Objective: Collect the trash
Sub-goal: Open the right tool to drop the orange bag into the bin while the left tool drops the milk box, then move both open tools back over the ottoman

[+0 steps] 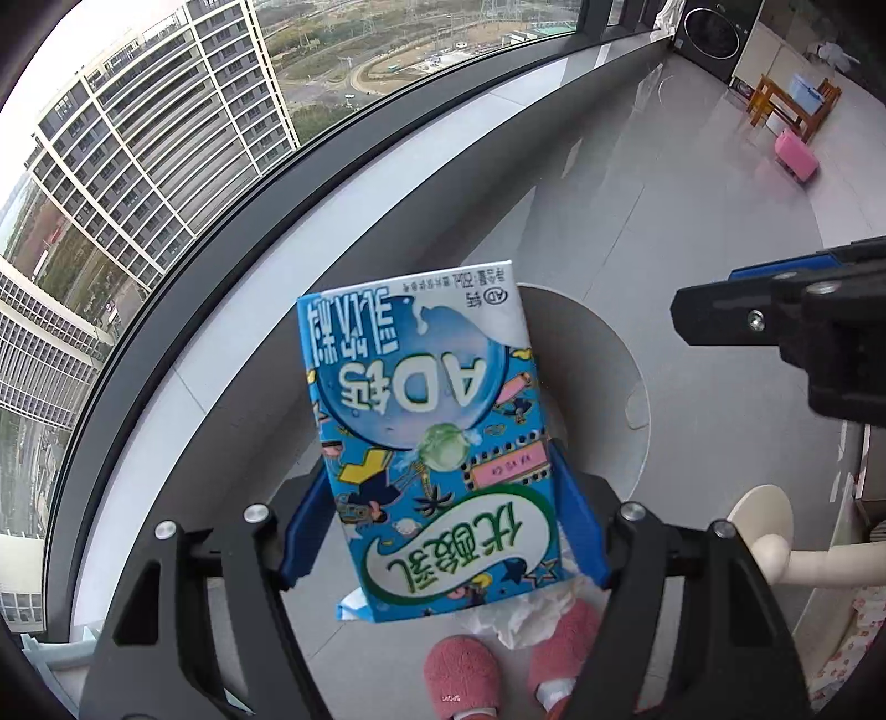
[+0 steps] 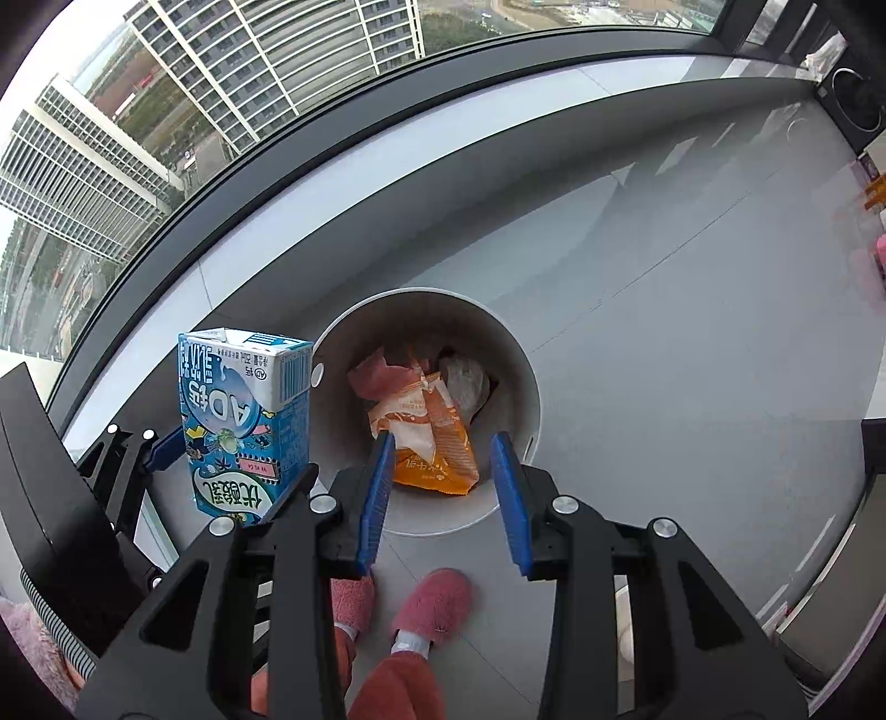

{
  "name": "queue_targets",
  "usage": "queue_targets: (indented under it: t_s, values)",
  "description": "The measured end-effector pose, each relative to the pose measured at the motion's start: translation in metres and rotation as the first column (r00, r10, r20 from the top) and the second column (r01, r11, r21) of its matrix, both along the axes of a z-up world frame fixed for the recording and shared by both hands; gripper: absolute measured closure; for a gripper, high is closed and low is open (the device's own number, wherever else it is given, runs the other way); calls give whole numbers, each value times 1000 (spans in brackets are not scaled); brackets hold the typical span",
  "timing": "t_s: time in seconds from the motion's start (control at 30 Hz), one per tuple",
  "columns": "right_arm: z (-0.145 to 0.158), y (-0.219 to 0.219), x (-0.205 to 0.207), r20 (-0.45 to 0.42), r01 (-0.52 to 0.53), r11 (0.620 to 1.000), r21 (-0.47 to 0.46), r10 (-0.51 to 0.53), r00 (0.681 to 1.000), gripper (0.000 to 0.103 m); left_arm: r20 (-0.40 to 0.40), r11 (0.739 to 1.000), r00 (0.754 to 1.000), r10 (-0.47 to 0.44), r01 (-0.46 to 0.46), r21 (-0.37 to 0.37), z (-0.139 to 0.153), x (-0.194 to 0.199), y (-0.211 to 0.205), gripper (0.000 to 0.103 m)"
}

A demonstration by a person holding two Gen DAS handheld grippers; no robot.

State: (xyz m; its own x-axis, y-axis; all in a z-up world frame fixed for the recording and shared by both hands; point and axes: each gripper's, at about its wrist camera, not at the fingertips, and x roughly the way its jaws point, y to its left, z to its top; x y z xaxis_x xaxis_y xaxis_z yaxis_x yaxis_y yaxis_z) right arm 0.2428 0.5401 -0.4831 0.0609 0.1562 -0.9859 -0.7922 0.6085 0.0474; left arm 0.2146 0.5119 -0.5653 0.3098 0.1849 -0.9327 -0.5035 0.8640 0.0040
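My left gripper (image 1: 437,515) is shut on a blue drink carton (image 1: 429,437), held upside down in the air just left of the bin's rim. The carton also shows in the right wrist view (image 2: 243,421). A white round trash bin (image 2: 515,354) stands on the floor below; it holds an orange snack wrapper (image 2: 437,443) and other crumpled wrappers. My right gripper (image 2: 443,476) is open and empty above the bin's near rim. It shows at the right in the left wrist view (image 1: 714,315). A crumpled white tissue (image 1: 520,620) lies under the carton.
A big curved window with a dark frame (image 2: 387,127) runs along the far side. The person's pink slippers (image 2: 437,603) stand just before the bin. A washing machine (image 1: 714,33), a small wooden table (image 1: 786,105) and a pink box (image 1: 797,158) are far right.
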Motion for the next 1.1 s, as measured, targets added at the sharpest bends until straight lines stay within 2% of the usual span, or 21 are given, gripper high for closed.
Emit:
queue_targets:
  t_s: [0.13, 0.23, 0.33, 0.4, 0.47, 0.7, 0.8, 0.9, 0.97, 1.07, 1.1]
  values:
    - [13, -11, 13, 51, 5, 1000, 9, -5, 999, 68, 18, 1000, 1000, 8, -8, 13, 1, -24, 7, 29]
    - [17, -25, 16, 68, 16, 1000, 17, -17, 998, 68, -3, 999, 1000, 19, -19, 37, -8, -38, 14, 29]
    - [16, -34, 14, 72, 23, 1000, 15, -24, 997, 68, -26, 999, 999, 47, -47, 12, -12, -38, 24, 29]
    - [16, -41, 12, 72, 29, 999, 19, -30, 997, 68, -32, 997, 997, 69, -69, -15, -7, -42, 26, 29]
    - [14, -31, 3, 73, 35, 999, 22, -37, 997, 68, -9, 996, 997, 70, -71, -59, -2, -49, 27, 22]
    - [14, -50, -10, 79, 85, 995, 48, -88, 993, 68, 29, 999, 999, 27, -26, -45, 28, -57, 16, 18]
    - [21, -62, -14, 80, 114, 991, 65, -119, 990, 68, 26, 999, 1000, 15, -14, -31, 58, -71, 14, 18]
    - [42, -77, -23, 89, 147, 986, 84, -155, 984, 68, 21, 1000, 1000, -18, 18, 1, 103, -89, 17, 18]
    - [57, -92, -29, 95, 179, 979, 99, -188, 977, 67, 43, 999, 998, -42, 43, -3, 138, -104, 12, 18]
    - [87, -120, -43, 126, 242, 962, 125, -257, 958, 56, 61, 995, 993, -99, 100, -11, 188, -127, -7, 18]
    - [96, -132, -47, 137, 267, 955, 133, -284, 949, 56, 62, 992, 991, -122, 123, -5, 204, -135, -14, 18]
